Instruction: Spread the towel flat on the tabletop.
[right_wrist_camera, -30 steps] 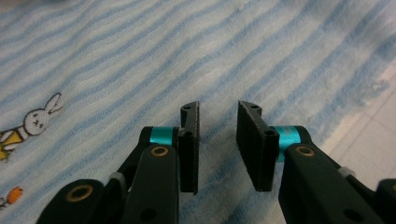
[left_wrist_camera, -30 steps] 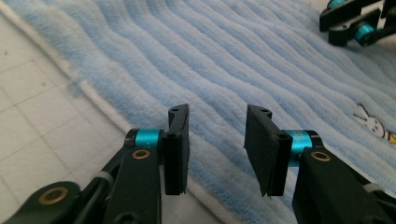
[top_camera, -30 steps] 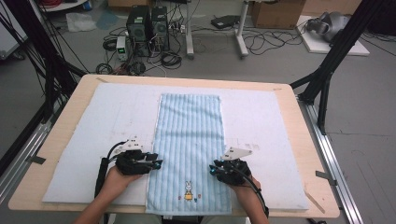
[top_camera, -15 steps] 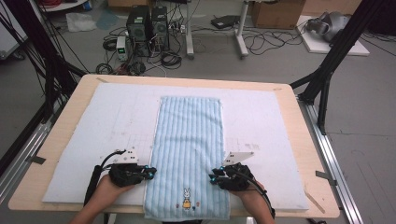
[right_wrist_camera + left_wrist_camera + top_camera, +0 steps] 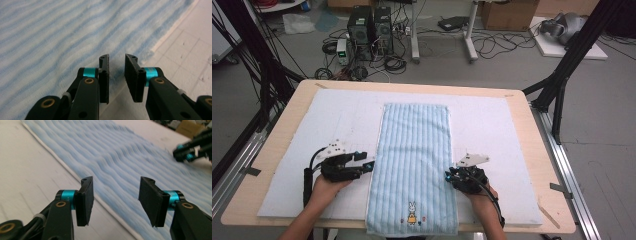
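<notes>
White padding (image 5: pixel 312 125) covers one wooden table (image 5: pixel 277 150). On it lies one light blue striped towel (image 5: pixel 414 150), spread flat lengthwise at centre, a small rabbit emblem (image 5: pixel 412 214) at its near end. Two grippers flank it: the left gripper (image 5: pixel 369 166) at its left edge, jaws wide apart; the right gripper (image 5: pixel 449 177) at its right edge, jaws slightly apart.

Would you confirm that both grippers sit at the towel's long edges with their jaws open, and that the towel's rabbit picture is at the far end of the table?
Only the last part is wrong. The high view shows the rabbit picture at the near end of the towel, between the person's hands. The left gripper and right gripper do sit open at its long edges.
</notes>
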`<action>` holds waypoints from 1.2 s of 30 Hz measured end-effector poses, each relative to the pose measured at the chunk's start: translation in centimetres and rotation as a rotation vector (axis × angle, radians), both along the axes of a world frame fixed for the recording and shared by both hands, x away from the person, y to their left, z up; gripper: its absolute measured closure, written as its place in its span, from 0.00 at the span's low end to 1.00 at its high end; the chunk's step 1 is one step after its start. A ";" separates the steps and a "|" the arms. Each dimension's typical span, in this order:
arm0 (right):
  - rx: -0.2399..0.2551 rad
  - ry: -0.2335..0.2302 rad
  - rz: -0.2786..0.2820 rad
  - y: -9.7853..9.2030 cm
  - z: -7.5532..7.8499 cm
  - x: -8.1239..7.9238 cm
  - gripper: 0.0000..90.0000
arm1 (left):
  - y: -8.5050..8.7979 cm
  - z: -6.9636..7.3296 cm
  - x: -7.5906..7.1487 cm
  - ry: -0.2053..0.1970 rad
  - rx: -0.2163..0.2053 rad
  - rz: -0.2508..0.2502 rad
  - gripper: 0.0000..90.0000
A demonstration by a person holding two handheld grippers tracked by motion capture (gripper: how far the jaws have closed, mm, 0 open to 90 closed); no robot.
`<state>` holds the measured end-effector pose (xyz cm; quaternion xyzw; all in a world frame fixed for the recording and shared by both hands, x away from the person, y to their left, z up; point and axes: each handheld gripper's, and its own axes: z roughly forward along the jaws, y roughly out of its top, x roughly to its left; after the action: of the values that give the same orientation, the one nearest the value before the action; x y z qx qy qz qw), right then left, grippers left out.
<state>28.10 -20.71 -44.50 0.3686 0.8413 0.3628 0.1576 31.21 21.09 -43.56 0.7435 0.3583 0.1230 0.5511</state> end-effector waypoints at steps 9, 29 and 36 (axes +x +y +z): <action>0.075 -0.076 -0.062 -1.5 1.8 0.0 0.56 | 1.2 1.1 1.4 -0.063 -0.055 0.122 0.23; 0.119 -0.172 -0.309 -5.6 2.4 0.6 0.12 | 1.9 0.7 1.5 -0.063 -0.047 0.080 0.21; 0.136 -0.165 -0.315 -5.7 2.4 0.7 0.12 | 2.1 0.7 1.5 -0.057 -0.038 0.092 0.22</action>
<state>28.77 -26.42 -42.12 0.4747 0.7308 0.4186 0.2558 32.66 23.21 -42.90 0.7117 0.3785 0.1626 0.5690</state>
